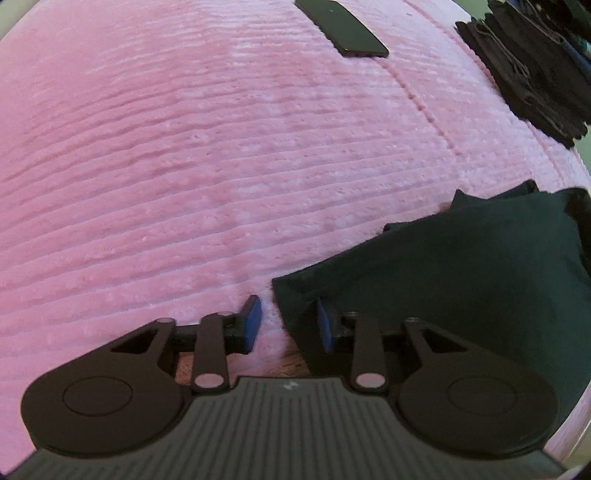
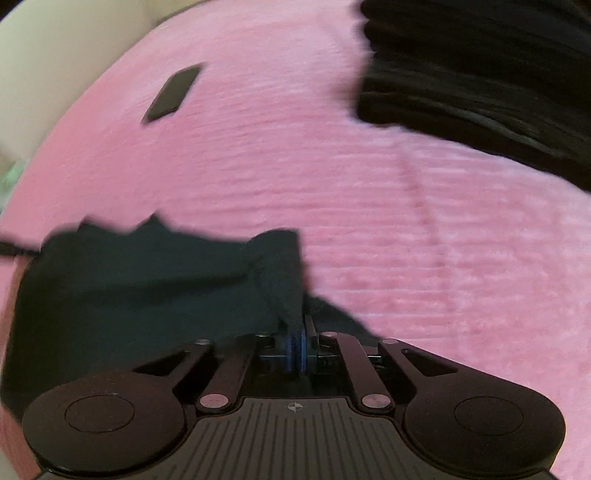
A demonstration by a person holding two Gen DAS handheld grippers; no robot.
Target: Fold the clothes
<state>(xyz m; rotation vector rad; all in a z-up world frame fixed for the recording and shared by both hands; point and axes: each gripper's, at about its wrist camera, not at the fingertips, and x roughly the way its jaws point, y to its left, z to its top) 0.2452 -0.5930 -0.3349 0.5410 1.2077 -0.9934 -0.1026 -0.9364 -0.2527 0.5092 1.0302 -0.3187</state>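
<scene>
Left wrist view: left gripper (image 1: 286, 323) released, blue pads apart, the garment's corner between them unpinched; dark green garment (image 1: 461, 280) lies on pink blanket (image 1: 221, 166).
Right wrist view: right gripper (image 2: 297, 349) clenched on a garment (image 2: 147, 280) fold.

One dark green garment (image 1: 461, 266) lies at the lower right of the left wrist view. One stack of black folded clothes (image 1: 532, 66) sits at the upper right; its pieces are too many and too alike to count. One flat black phone (image 1: 341, 27) lies at the top centre. One pink ribbed blanket (image 1: 184, 166) carries all of them. Two grippers, one per view.
</scene>
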